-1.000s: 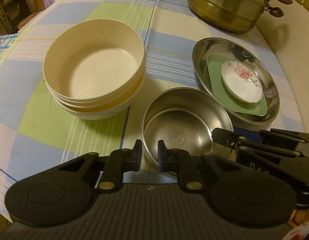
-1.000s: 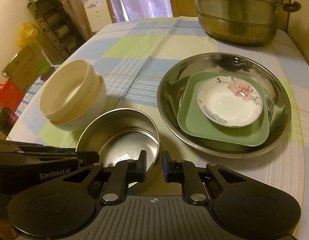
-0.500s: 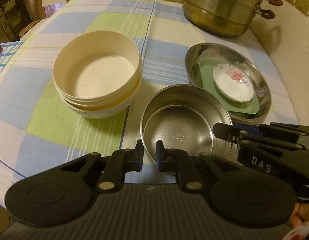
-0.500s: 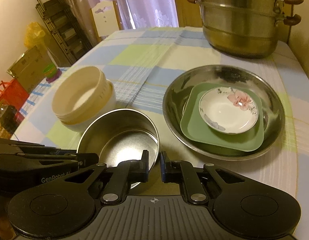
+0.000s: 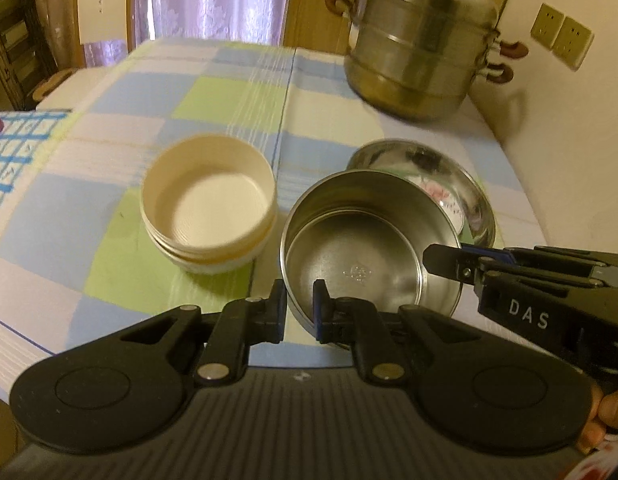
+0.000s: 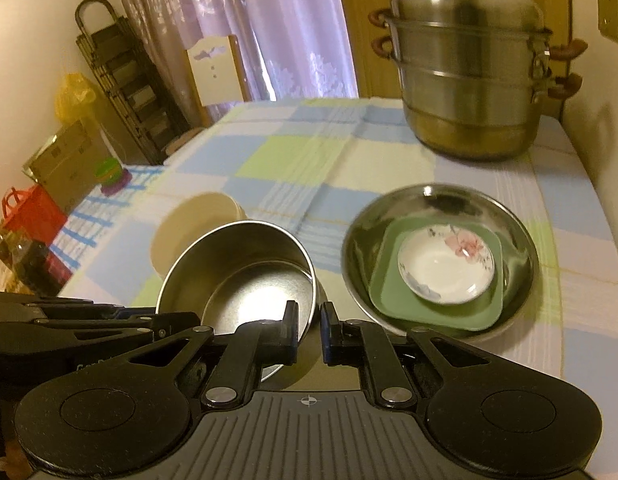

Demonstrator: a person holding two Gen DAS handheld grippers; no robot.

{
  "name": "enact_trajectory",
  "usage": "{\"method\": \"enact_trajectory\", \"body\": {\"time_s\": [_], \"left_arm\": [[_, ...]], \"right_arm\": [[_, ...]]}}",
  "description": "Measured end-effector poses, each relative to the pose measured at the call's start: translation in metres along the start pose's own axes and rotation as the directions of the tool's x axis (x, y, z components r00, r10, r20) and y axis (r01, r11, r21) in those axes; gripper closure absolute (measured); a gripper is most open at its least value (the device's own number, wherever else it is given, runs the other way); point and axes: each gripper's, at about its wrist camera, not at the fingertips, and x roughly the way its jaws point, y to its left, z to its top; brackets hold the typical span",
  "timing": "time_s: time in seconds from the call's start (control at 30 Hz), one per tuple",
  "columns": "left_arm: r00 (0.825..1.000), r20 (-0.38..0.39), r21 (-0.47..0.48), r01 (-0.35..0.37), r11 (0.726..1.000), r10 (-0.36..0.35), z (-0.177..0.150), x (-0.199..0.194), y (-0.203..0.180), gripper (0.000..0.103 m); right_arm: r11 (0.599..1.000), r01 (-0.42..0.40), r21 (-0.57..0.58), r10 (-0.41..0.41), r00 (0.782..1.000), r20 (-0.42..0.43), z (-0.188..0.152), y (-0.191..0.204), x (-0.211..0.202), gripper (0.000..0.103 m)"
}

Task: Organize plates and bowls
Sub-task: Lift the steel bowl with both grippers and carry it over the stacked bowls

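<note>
A steel bowl [image 5: 365,248] is held between both grippers, lifted off the table and tilted. My left gripper [image 5: 299,304] is shut on its near rim. My right gripper [image 6: 309,322] is shut on its right rim; it shows in the left wrist view [image 5: 449,264]. A stack of cream bowls [image 5: 209,208] stands left of the steel bowl, also in the right wrist view [image 6: 189,224]. A steel plate [image 6: 437,216] at the right holds a green square plate [image 6: 389,296] with a flowered saucer [image 6: 445,268] on it.
A large lidded steamer pot [image 6: 469,76] stands at the table's back right, near the wall. The table has a checked cloth [image 5: 149,96]. A chair [image 6: 217,68], a rack and boxes stand beyond the left edge.
Both grippers have raised the steel bowl off the table and tilted it. The views have pulled up and back, so the table's far end and the pot now show fully.
</note>
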Motion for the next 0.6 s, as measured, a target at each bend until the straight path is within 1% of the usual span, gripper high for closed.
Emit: {"method": "enact_trajectory", "body": {"time_s": [0.17,0.3,0.47,0.6], "left_arm": [[1.0,0.03,0.004,-0.007,1.0,0.007,0.016,-0.016,0.019,0.091],[0.999,0.047,0.001,-0.019,1.0,0.019,0.029,-0.023,0.04,0.091],[0.998,0.059,0.009,-0.035,0.999,0.034,0.047,-0.021,0.064,0.092],[0.999,0.043,0.012,-0.022,1.0,0.021,0.056,-0.012,0.082,0.092]], "right_arm": [[1.0,-0.025,0.014,0.025,0.999,0.028,0.017,0.021,-0.001,0.092],[0.999,-0.042,0.02,0.041,0.998,0.042,0.032,0.04,0.007,0.092],[0.999,-0.047,0.027,0.046,0.998,0.046,0.047,0.062,0.028,0.092],[0.998,-0.039,0.051,0.037,0.999,0.036,0.057,0.069,0.045,0.092]]}}
